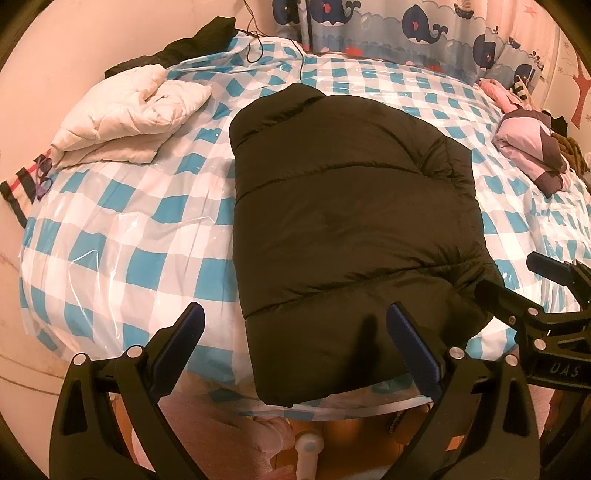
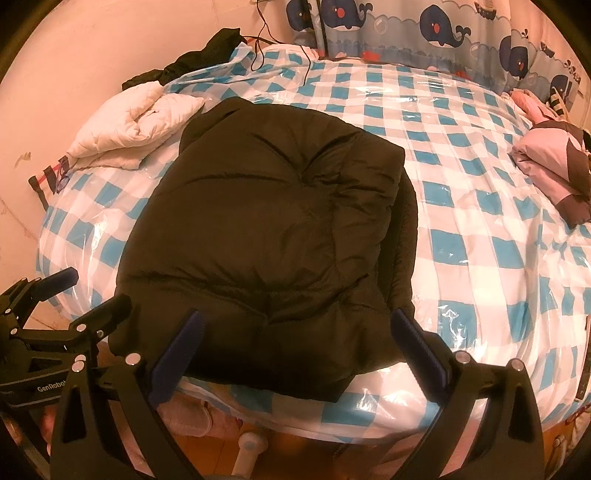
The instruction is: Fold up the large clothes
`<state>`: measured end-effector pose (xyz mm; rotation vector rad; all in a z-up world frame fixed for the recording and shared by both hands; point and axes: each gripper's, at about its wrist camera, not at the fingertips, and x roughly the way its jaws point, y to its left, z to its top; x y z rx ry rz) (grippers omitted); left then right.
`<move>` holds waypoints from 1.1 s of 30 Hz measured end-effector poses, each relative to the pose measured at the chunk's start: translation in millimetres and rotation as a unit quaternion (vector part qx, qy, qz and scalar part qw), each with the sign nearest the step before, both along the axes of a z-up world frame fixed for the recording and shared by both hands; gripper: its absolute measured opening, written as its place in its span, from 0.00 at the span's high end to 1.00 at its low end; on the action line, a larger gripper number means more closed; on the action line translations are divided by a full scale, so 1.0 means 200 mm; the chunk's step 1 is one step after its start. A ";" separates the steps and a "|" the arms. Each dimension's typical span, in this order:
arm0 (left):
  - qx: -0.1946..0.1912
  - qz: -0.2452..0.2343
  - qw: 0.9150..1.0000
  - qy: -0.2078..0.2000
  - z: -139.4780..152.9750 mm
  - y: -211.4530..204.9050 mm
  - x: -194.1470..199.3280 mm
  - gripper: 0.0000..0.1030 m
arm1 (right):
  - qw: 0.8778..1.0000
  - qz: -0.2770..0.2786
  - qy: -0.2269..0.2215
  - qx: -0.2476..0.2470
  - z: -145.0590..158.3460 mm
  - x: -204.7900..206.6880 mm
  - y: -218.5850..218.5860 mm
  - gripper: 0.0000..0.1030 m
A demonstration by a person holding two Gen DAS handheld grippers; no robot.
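A dark padded jacket lies folded into a thick rectangle on the blue and white checked bed, its near end hanging over the front edge. It also shows in the right wrist view. My left gripper is open and empty, above the jacket's near left corner. My right gripper is open and empty, above the jacket's near end. Each gripper shows in the other's view: the right one at the jacket's right edge, the left one at its left edge.
A folded white quilted garment lies at the back left, dark clothing behind it. Pink and brown clothes are piled at the right edge. A whale-print curtain hangs behind the bed. A cable trails onto the bed.
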<state>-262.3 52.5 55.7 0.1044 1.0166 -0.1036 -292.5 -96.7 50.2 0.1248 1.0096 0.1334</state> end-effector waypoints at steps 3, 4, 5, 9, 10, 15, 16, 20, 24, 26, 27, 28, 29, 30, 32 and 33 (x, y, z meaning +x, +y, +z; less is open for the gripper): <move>-0.001 -0.001 1.000 0.000 0.00 0.00 0.00 0.08 | 1.000 0.000 0.000 0.000 0.00 0.00 0.00 0.05; -0.001 -0.001 1.000 0.000 0.00 0.00 0.01 0.08 | 1.000 0.000 0.001 0.000 0.00 0.00 0.00 0.05; 0.000 -0.002 1.000 -0.001 0.00 0.00 0.00 0.08 | 1.000 0.000 0.001 0.000 0.00 0.00 0.01 0.05; 0.000 -0.002 1.000 0.000 0.00 0.00 0.00 0.08 | 1.000 0.001 0.002 0.001 -0.01 0.00 0.01 0.05; 0.001 -0.001 1.000 0.000 0.00 0.00 0.00 0.08 | 1.000 0.002 0.003 0.002 -0.01 0.00 0.00 0.05; -0.001 -0.001 1.000 0.000 0.00 0.00 0.01 0.08 | 1.000 0.003 0.004 0.003 -0.02 0.00 0.00 0.05; -0.001 -0.001 1.000 -0.001 0.00 0.00 0.00 0.08 | 1.000 0.003 0.004 0.003 -0.02 -0.01 0.01 0.05; 0.001 -0.002 1.000 -0.001 0.00 0.00 0.00 0.08 | 1.000 0.003 0.004 0.003 -0.02 -0.01 0.01 0.05; 0.002 -0.003 1.000 -0.002 -0.01 0.00 -0.01 0.08 | 1.000 0.004 0.004 0.003 -0.02 0.00 0.00 0.05; 0.001 -0.003 1.000 -0.002 0.00 0.00 -0.01 0.08 | 1.000 0.004 0.004 0.003 -0.02 -0.01 0.00 0.05; 0.001 -0.002 1.000 -0.002 0.00 0.00 -0.01 0.08 | 1.000 0.004 0.004 0.003 -0.02 0.00 0.00 0.05; 0.001 -0.002 1.000 -0.002 0.00 0.00 -0.01 0.08 | 1.000 0.004 0.004 0.003 -0.02 0.00 0.00 0.05; 0.001 -0.002 1.000 -0.002 0.00 0.00 -0.01 0.08 | 1.000 0.004 0.004 0.003 -0.02 0.00 0.00 0.05; 0.002 -0.002 1.000 -0.003 0.00 0.00 -0.01 0.08 | 1.000 0.004 0.004 0.003 -0.02 0.00 0.00 0.05; 0.001 -0.003 1.000 -0.003 0.00 0.00 -0.01 0.08 | 1.000 0.004 0.003 0.003 -0.02 -0.01 0.00 0.05; 0.002 -0.003 1.000 -0.003 0.00 0.00 -0.01 0.08 | 1.000 0.004 0.004 0.003 -0.02 0.00 0.00 0.05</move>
